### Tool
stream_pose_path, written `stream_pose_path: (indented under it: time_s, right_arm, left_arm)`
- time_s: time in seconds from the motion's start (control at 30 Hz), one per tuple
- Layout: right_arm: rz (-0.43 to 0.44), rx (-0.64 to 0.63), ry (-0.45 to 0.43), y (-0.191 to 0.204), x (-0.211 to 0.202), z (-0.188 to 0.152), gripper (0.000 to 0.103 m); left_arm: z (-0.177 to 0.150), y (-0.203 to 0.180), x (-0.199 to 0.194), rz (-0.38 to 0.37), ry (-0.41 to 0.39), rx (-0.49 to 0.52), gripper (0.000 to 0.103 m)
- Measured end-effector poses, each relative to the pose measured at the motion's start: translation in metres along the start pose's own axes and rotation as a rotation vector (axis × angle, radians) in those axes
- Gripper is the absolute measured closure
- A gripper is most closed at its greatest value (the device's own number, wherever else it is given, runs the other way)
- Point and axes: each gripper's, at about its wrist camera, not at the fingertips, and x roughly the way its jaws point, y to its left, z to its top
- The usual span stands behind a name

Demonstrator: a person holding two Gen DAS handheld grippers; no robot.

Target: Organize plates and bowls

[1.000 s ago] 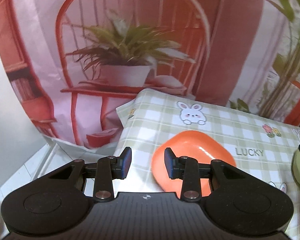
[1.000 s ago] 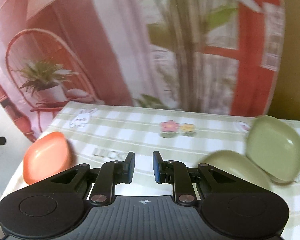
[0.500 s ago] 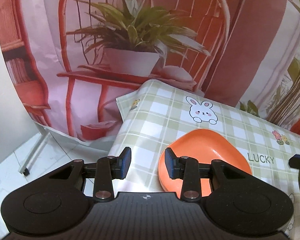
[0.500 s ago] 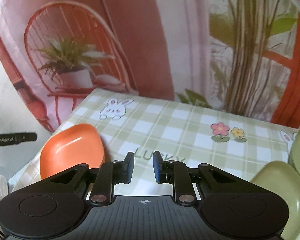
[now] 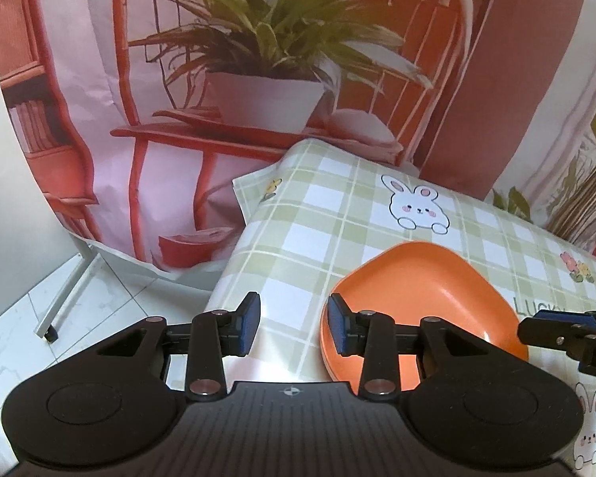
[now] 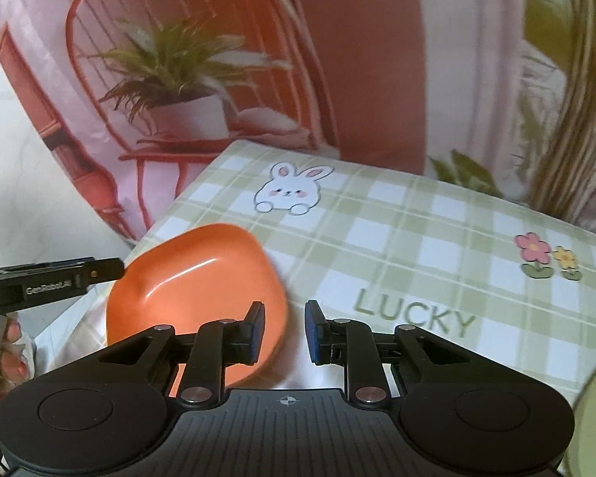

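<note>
An orange plate (image 5: 417, 294) (image 6: 194, 278) lies near the left corner of the checked tablecloth (image 5: 310, 206) (image 6: 409, 238). My left gripper (image 5: 294, 328) hovers open at the plate's left rim. Its right finger (image 5: 337, 330) overlaps that rim, and only cloth shows in the gap. My right gripper (image 6: 285, 332) stands at the plate's right rim with a narrow gap; its left finger (image 6: 256, 332) overlaps the plate, and neither pad presses on it. Each gripper shows in the other's view, the right gripper (image 5: 556, 330) at the far right and the left gripper (image 6: 59, 274) at the far left.
The edge of a green bowl (image 6: 594, 405) shows at the lower right. The table's left edge and corner drop to a tiled floor (image 5: 16, 318) with a metal stand leg (image 5: 67, 294). A printed backdrop (image 5: 258, 59) of a chair and plant hangs behind the table.
My right gripper swung left from the green bowls to the orange plate; the bowls slid out of view. My left gripper sank closer to the plate's left rim.
</note>
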Motion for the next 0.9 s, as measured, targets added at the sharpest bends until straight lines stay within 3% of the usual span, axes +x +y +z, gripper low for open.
stream_pose_path:
  time_s: [0.23,0.4,0.6,0.73,0.9]
  right_arm:
    - [0.012,0.036,0.042,-0.004,0.013,-0.004,0.081]
    - [0.039,0.086,0.066,-0.014,0.016,-0.006,0.086]
    - [0.074,0.131,0.074,-0.022,0.013,-0.01,0.091]
    - [0.076,0.165,0.07,-0.029,0.004,-0.014,0.091]
    - [0.071,0.209,0.046,-0.048,-0.018,-0.023,0.091]
  left_arm:
    - [-0.005,-0.004,0.011,-0.034,0.027,-0.01,0.065]
    - [-0.009,-0.01,0.011,-0.037,0.04,-0.012,0.092]
    - [-0.016,-0.019,0.0,-0.043,0.044,-0.027,0.094]
    - [-0.02,-0.035,-0.012,-0.02,0.036,0.014,0.094]
    - [-0.02,-0.058,-0.027,-0.044,0.042,0.025,0.094]
